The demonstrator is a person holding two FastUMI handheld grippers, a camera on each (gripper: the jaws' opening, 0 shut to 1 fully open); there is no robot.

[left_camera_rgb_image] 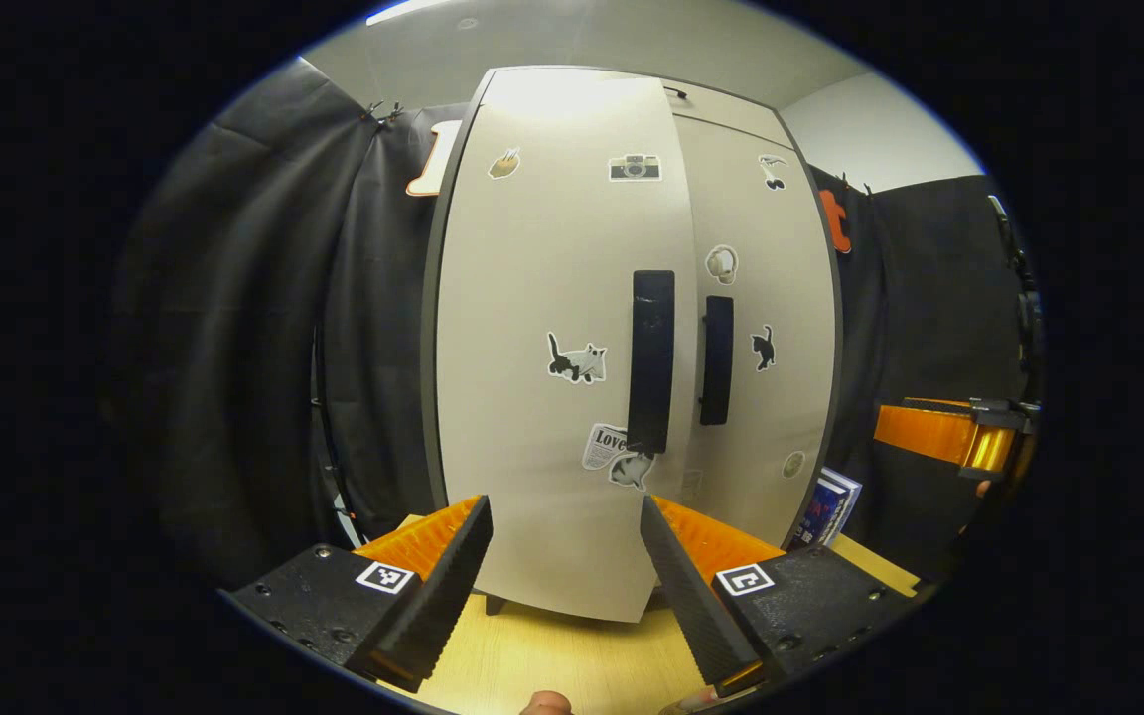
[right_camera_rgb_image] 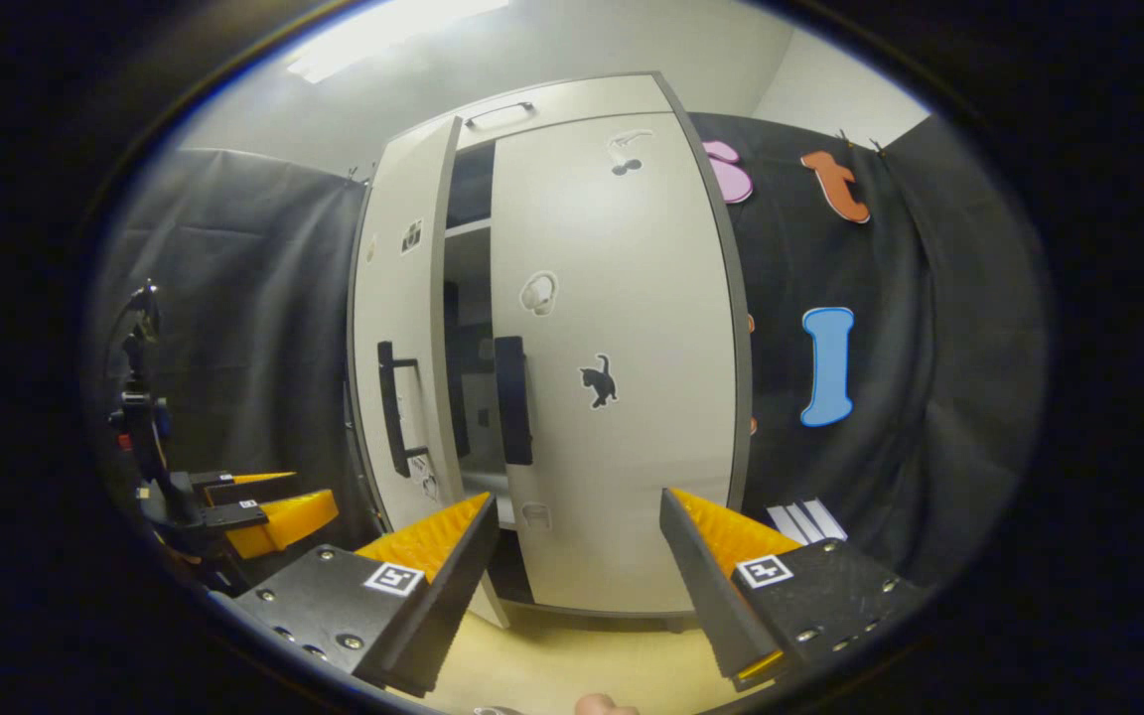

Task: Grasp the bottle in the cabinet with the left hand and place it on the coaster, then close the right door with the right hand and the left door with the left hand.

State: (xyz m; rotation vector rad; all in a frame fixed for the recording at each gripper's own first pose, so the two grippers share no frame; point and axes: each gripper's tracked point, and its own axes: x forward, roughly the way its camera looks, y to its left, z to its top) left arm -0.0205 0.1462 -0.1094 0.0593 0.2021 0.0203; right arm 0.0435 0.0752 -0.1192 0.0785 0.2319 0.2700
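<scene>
The cabinet (right_camera_rgb_image: 612, 397) is finished in smooth, matt off-white panels (paper-like stickers are stuck on). Below it, pale wood grain is seen on the table (left_camera_rgb_image: 552, 665); behind it, matt black cloth (right_camera_rgb_image: 244, 298) is hung.

Left gripper view: close in, facing the cabinet's left door (left_camera_rgb_image: 552, 348) nearly head-on, low over the worktop (left_camera_rgb_image: 552, 665). Right gripper view: slightly further back, facing the right door (right_camera_rgb_image: 612, 367). Both share the two doors and handles
</scene>
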